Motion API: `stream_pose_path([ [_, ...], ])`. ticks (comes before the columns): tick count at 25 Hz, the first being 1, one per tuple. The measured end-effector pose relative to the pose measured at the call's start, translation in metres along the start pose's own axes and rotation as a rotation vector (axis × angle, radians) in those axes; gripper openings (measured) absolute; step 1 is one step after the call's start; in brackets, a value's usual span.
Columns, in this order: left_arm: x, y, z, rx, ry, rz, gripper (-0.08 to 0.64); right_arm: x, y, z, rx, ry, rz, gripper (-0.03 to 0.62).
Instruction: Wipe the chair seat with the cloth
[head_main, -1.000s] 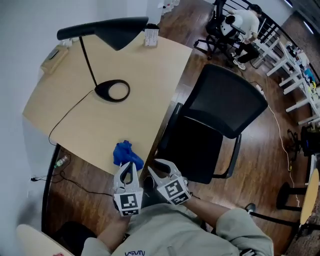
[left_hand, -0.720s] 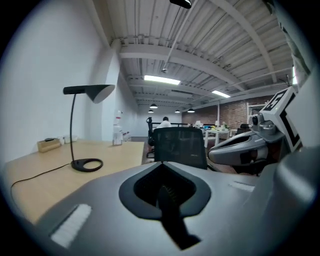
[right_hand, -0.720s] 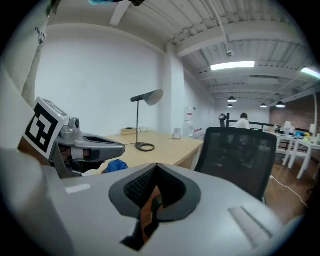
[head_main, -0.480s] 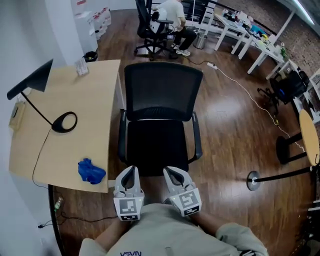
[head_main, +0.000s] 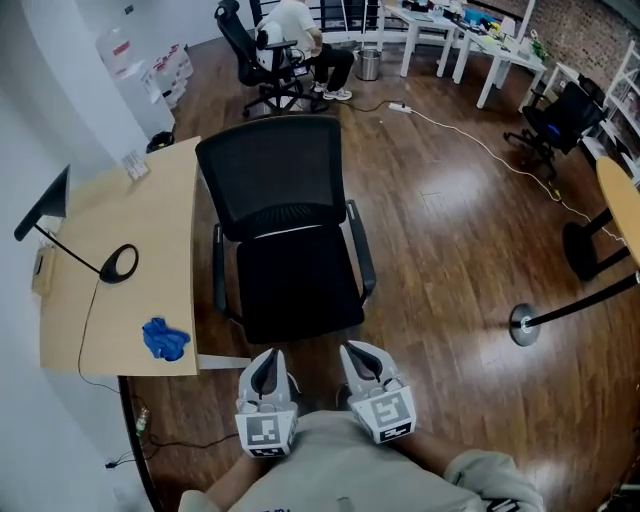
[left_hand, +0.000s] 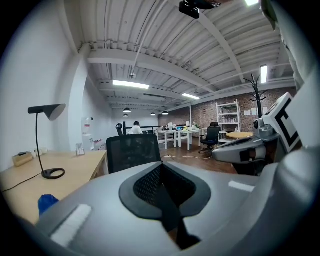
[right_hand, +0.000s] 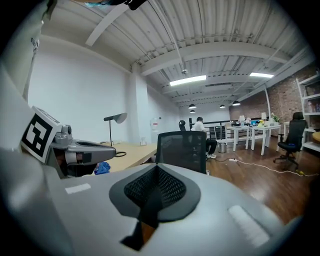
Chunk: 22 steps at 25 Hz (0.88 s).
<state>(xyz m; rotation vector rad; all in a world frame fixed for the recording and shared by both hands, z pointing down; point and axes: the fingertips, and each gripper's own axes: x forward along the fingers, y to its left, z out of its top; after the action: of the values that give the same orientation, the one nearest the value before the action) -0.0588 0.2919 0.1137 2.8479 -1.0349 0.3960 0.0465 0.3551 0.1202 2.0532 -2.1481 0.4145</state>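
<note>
A black office chair stands straight ahead, its seat (head_main: 295, 280) bare and its mesh back (head_main: 270, 180) behind it. The crumpled blue cloth (head_main: 165, 338) lies on the wooden desk (head_main: 130, 230) near its front corner, left of the chair. My left gripper (head_main: 267, 372) and right gripper (head_main: 362, 362) hover side by side just in front of the seat's near edge, both shut with nothing between them. In the left gripper view the cloth (left_hand: 47, 204) shows low at the left and the chair back (left_hand: 132, 152) ahead. The right gripper view shows the chair back (right_hand: 182, 147) and the cloth (right_hand: 102, 168).
A black desk lamp (head_main: 110, 262) stands on the desk beyond the cloth. A person (head_main: 290, 30) sits on another chair far behind. A round stand base (head_main: 523, 325) rests on the wood floor at right, a cable trails across it, and a round table edge (head_main: 625, 200) shows.
The view has swung from the desk to the chair, which now stands square ahead. Both grippers moved from beside the cloth to the seat's front. The right gripper's jaws have closed.
</note>
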Motion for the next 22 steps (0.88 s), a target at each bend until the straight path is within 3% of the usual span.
stream_pose_path([
  [8,-0.031,-0.013,-0.016,0.012,0.044,-0.003,0.005,-0.039,-0.009,-0.011,0.026,0.009,-0.029,0.0],
  [12,-0.03,-0.001,-0.013,0.0,0.021,0.013,0.005,-0.035,0.008,-0.008,0.019,0.002,-0.018,0.0],
  [22,-0.038,0.019,-0.029,-0.014,0.04,-0.044,0.005,-0.017,0.044,-0.017,0.008,0.044,-0.001,0.0],
])
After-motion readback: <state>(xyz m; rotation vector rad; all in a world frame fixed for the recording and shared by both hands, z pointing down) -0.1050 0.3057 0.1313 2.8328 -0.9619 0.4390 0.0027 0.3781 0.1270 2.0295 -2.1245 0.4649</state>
